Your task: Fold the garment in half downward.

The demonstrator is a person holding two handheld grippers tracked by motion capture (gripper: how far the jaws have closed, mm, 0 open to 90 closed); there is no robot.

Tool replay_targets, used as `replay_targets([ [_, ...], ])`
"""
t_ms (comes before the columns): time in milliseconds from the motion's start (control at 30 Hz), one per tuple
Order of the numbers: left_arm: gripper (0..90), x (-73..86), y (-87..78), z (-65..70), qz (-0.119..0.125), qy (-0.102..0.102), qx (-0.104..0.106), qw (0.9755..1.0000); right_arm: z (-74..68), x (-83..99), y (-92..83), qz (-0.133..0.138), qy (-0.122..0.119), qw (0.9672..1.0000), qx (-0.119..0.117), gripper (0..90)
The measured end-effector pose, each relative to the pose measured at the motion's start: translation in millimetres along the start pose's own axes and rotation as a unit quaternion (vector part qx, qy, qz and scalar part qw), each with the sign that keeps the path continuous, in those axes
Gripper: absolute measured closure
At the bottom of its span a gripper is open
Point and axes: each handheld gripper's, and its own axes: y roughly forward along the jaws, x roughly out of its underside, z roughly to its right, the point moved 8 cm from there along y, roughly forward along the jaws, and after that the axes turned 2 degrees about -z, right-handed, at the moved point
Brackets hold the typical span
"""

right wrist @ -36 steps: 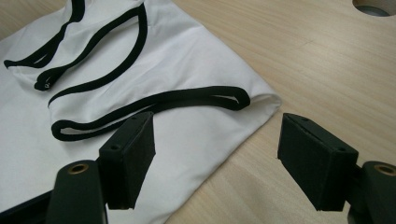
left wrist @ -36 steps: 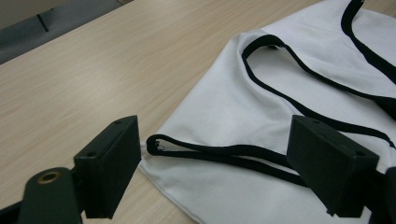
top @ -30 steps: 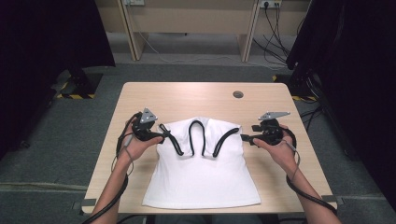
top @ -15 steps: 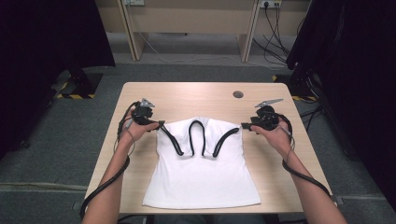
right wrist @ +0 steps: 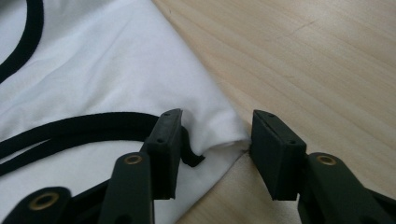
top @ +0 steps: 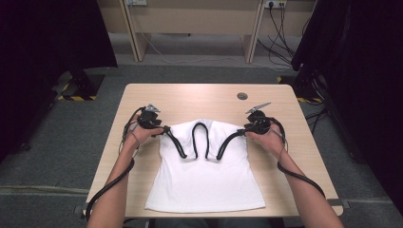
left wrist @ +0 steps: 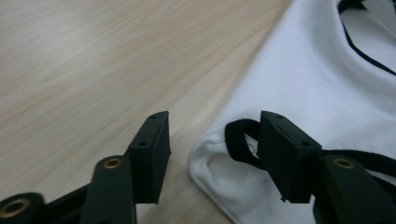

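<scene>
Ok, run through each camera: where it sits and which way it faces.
High view: above the table's near side, facing forward and down; both forearms, left tool, right tool.
Left gripper view: on the left tool, facing the white top's corner; its jaws have just been closing around it.
Right gripper view: on the right tool, likewise at the opposite corner.
All share the top and table.
</scene>
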Motion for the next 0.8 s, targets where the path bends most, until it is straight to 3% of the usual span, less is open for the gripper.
replay_targets([
  [67, 52.5, 1.5, 3.4, 1.8, 0.001, 0.005, 0.005, 1.0, -0.3, 0.8, -0.2, 0.006, 0.001, 1.0, -0.005, 61.8],
  [267, 75.9, -2.5, 5.1, 3.7, 0.005, -0.013, 0.025, 0.9996, -2.2, 0.2, -1.9, 0.016, 0.009, 0.9996, -0.02, 76.9],
  [333, 78.8, -5.1, 3.4, 3.9, 0.013, -0.022, 0.031, 0.9992, -2.2, -2.0, -4.7, 0.024, 0.016, 0.9991, -0.03, 79.1],
  [433, 80.6, -11.9, -3.3, 3.5, 0.037, -0.032, 0.041, 0.998, 0.2, -4.6, -10.7, 0.036, 0.028, 0.998, -0.044, 80.2],
  [567, 80.8, -26.4, -18.5, 2.4, 0.081, -0.047, 0.053, 0.9942, 5.4, -7.4, -19.9, 0.056, 0.05, 0.9951, -0.065, 80.5],
  [633, 80.8, -32.5, -26.1, 0.3, 0.098, -0.053, 0.056, 0.9922, 8.1, -9.9, -24.9, 0.068, 0.061, 0.9928, -0.078, 80.5],
  [800, 80.9, -41.1, -38.2, -5.1, 0.113, -0.055, 0.047, 0.991, 13.4, -16.4, -38.0, 0.097, 0.088, 0.9856, -0.107, 80.7],
])
